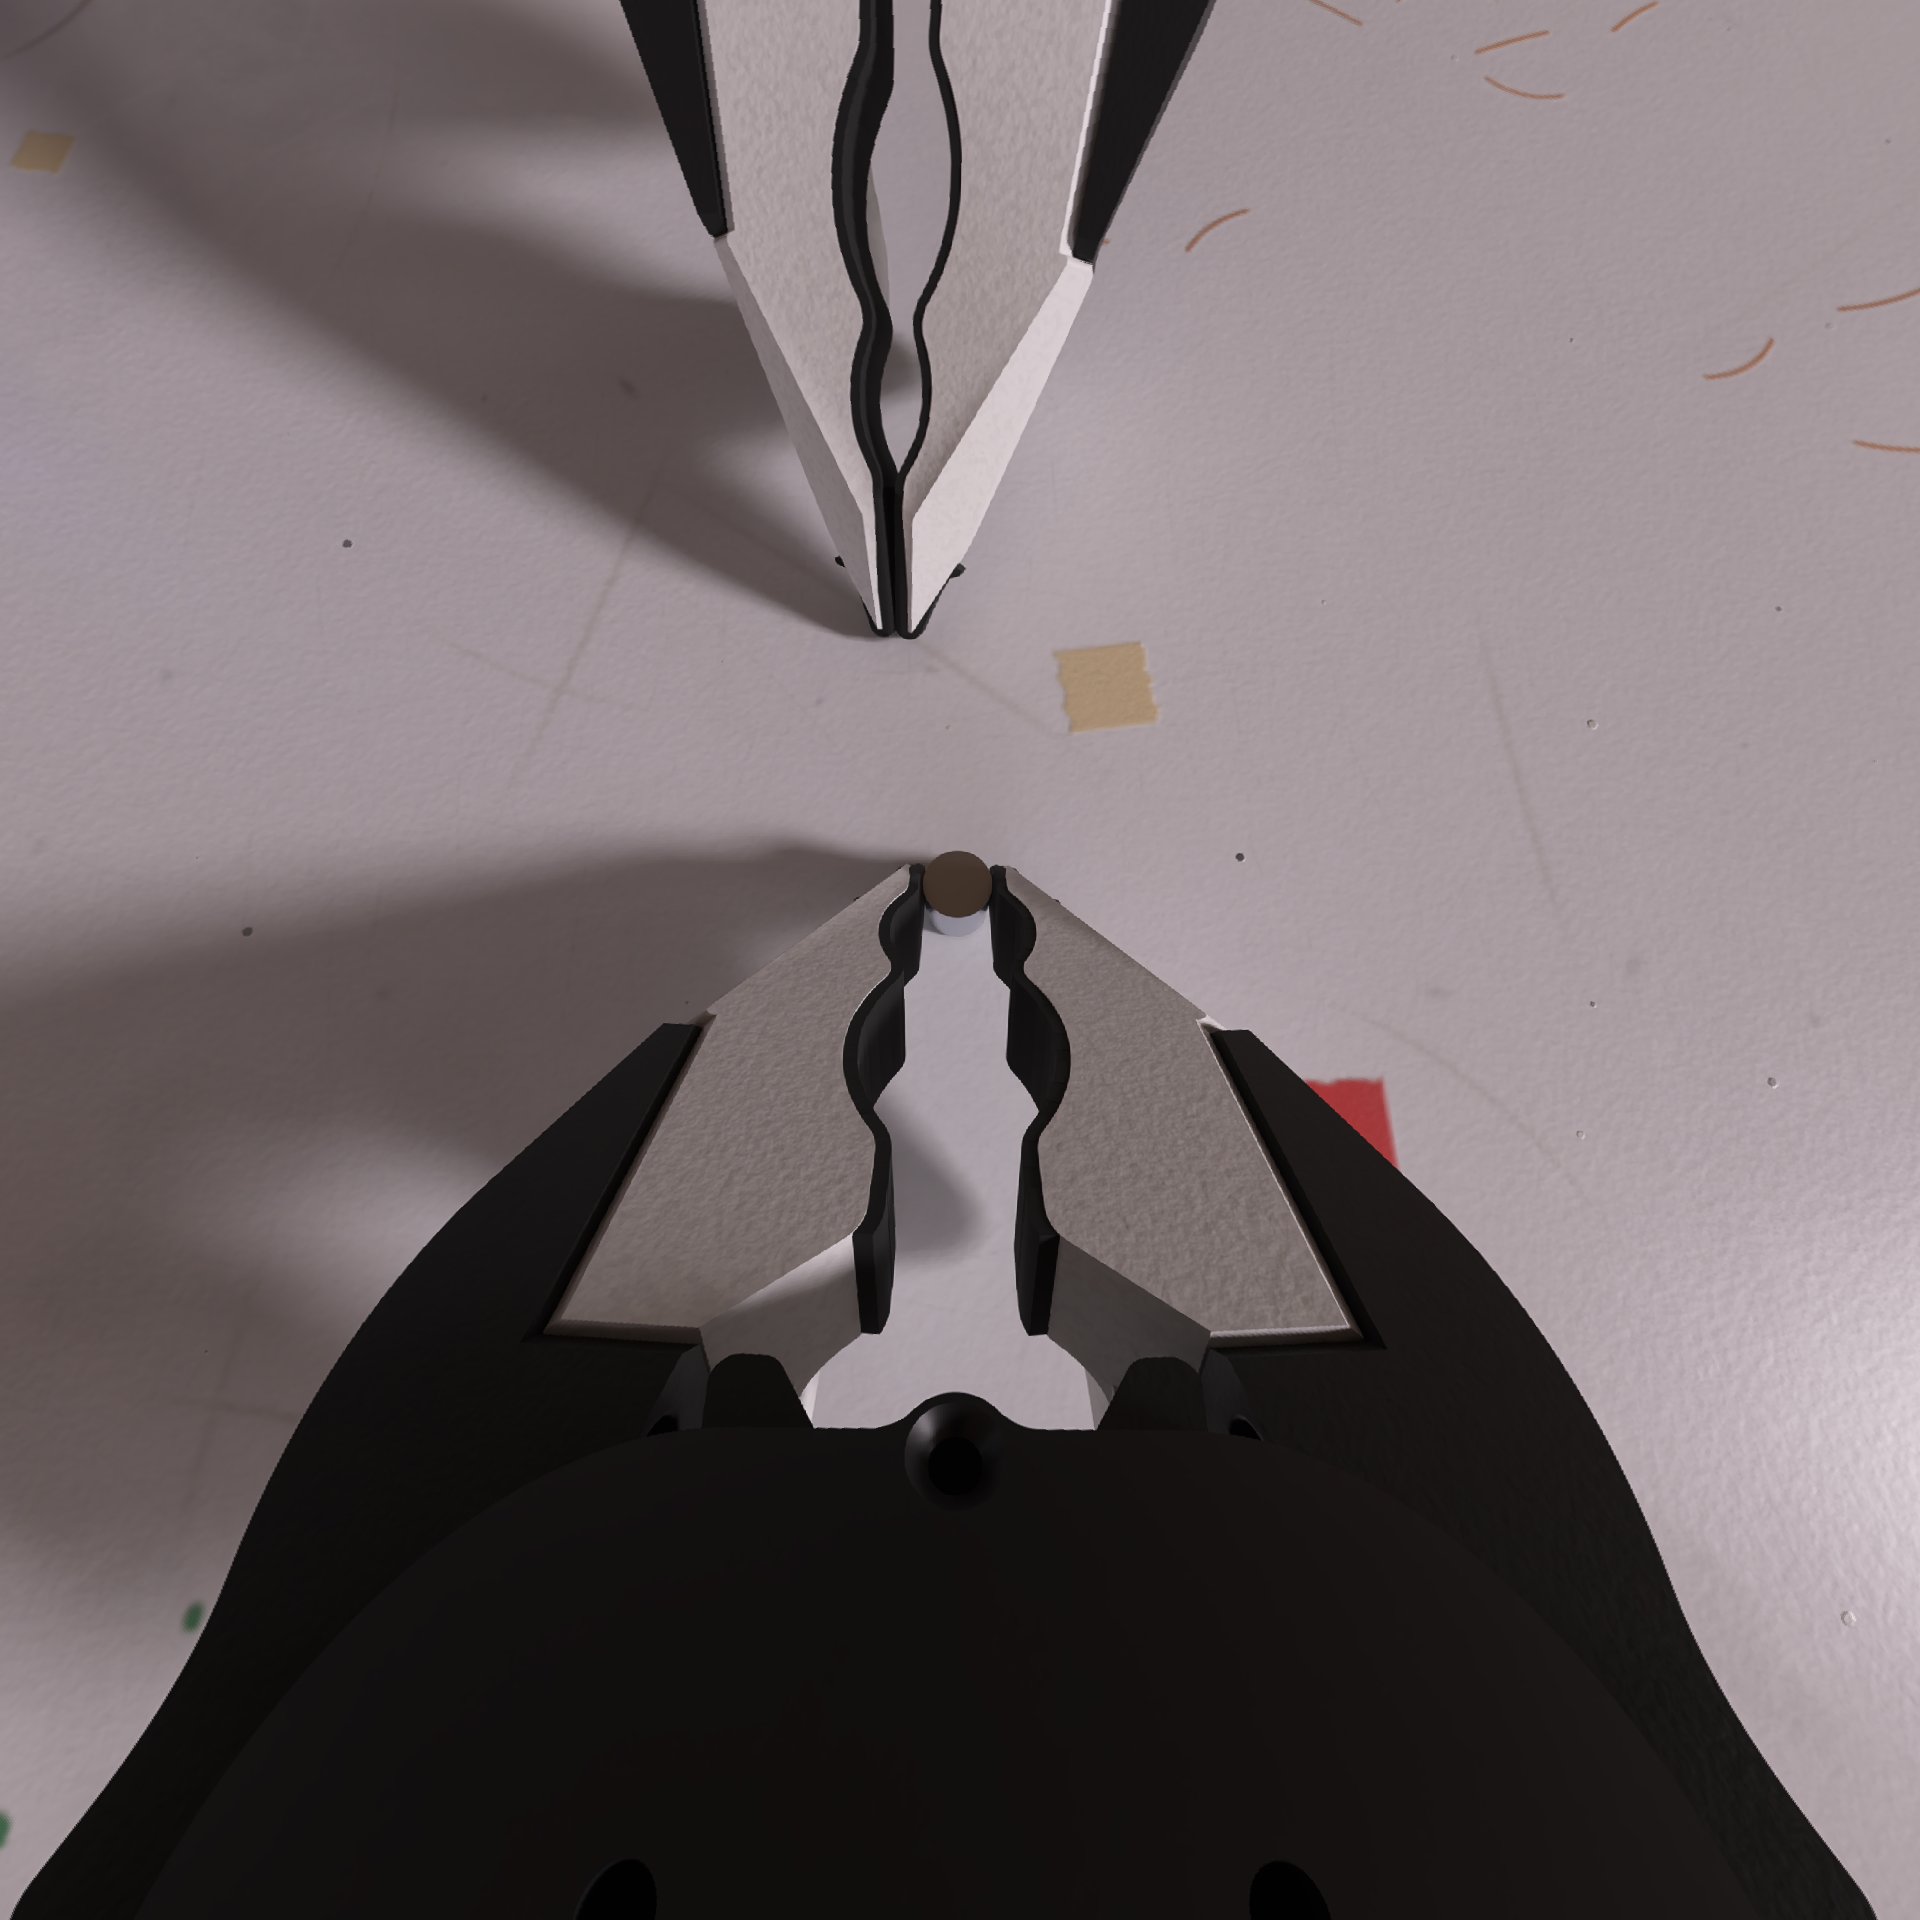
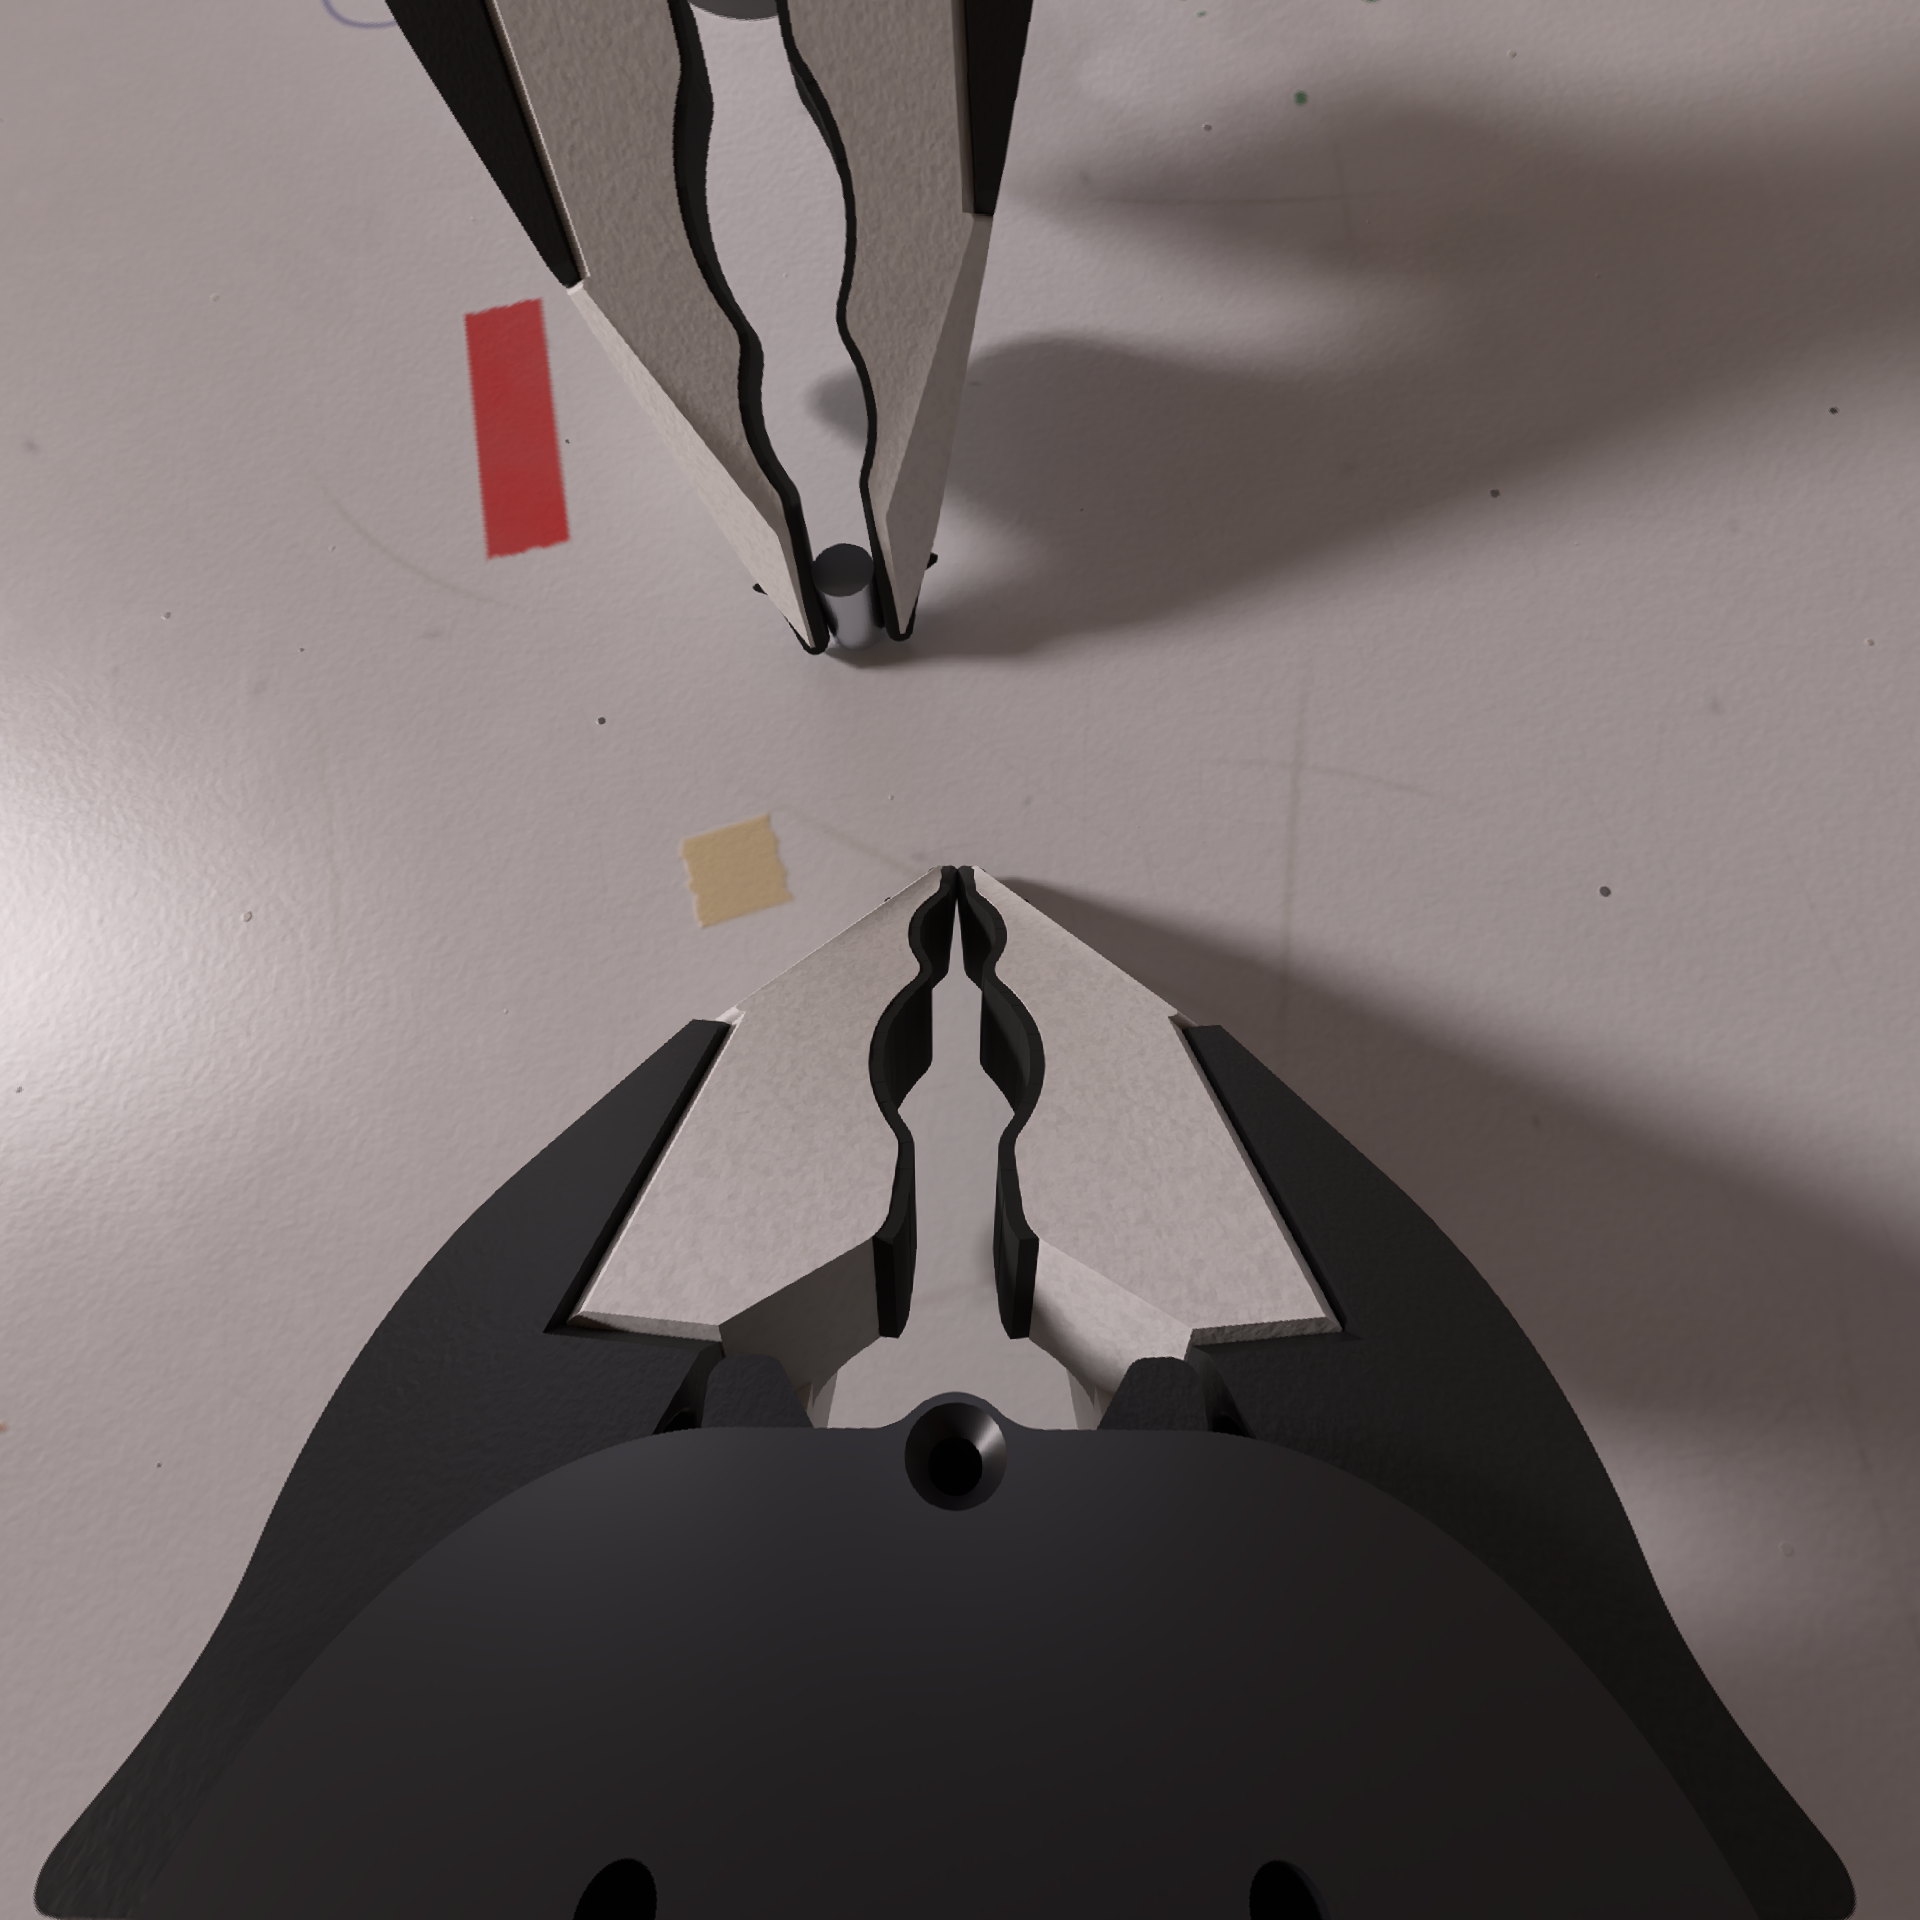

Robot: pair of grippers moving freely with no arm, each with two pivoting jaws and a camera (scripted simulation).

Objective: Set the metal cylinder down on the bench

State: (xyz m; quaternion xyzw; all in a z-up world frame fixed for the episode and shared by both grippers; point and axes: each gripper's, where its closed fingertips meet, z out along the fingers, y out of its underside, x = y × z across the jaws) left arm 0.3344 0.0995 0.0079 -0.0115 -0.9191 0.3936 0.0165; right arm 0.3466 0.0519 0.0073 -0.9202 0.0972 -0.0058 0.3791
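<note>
The metal cylinder (image 1: 956, 902) is small and grey with a flat round end. It stands upright between the tips of my left gripper (image 1: 956, 883), which is shut on it. In the right wrist view the cylinder (image 2: 842, 601) shows in the left gripper (image 2: 850, 623), its lower end at or just above the pale bench (image 2: 1351, 790); I cannot tell whether it touches. My right gripper (image 2: 954, 878) is shut and empty, its tips together close above the bench. It faces the left gripper, a short way off, and shows in the left wrist view (image 1: 894, 623).
A tan tape patch (image 1: 1105, 686) lies on the bench between the two grippers, also in the right wrist view (image 2: 736, 869). A red tape strip (image 2: 516, 426) lies beside the left gripper. A second tan patch (image 1: 42, 152) and thin orange marks (image 1: 1740, 364) lie farther off.
</note>
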